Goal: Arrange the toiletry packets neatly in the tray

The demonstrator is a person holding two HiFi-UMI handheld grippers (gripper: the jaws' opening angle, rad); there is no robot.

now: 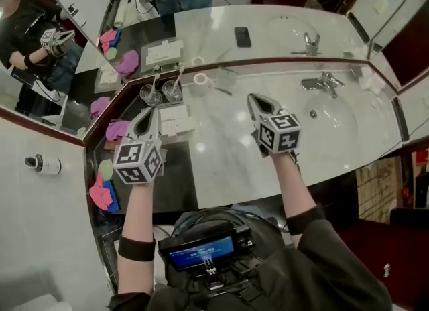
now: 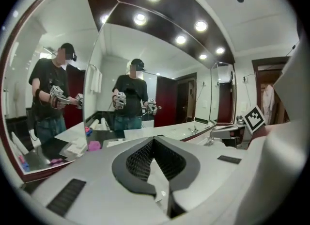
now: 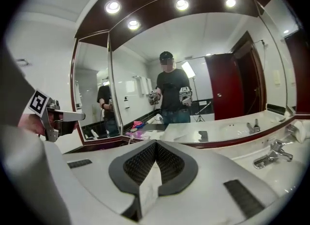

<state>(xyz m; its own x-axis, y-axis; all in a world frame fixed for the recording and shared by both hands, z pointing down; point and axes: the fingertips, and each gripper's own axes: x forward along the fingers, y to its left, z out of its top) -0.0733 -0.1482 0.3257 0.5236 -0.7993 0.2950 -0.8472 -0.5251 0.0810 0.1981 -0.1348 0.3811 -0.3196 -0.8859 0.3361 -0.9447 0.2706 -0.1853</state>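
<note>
Your left tool (image 1: 149, 112) and right tool (image 1: 258, 100) are both closed and empty over the counter (image 1: 228, 162), near the toiletry packets (image 1: 175, 120).

**Occluded / unreadable**

Left gripper (image 1: 150, 114) covers the packet tray's (image 1: 165, 137) 9 o'clock edge and part of the pink cloth (image 1: 115, 131). Print on the packets (image 1: 175, 119) too small to read. Same for the small bottle (image 1: 43, 164) label.
</note>
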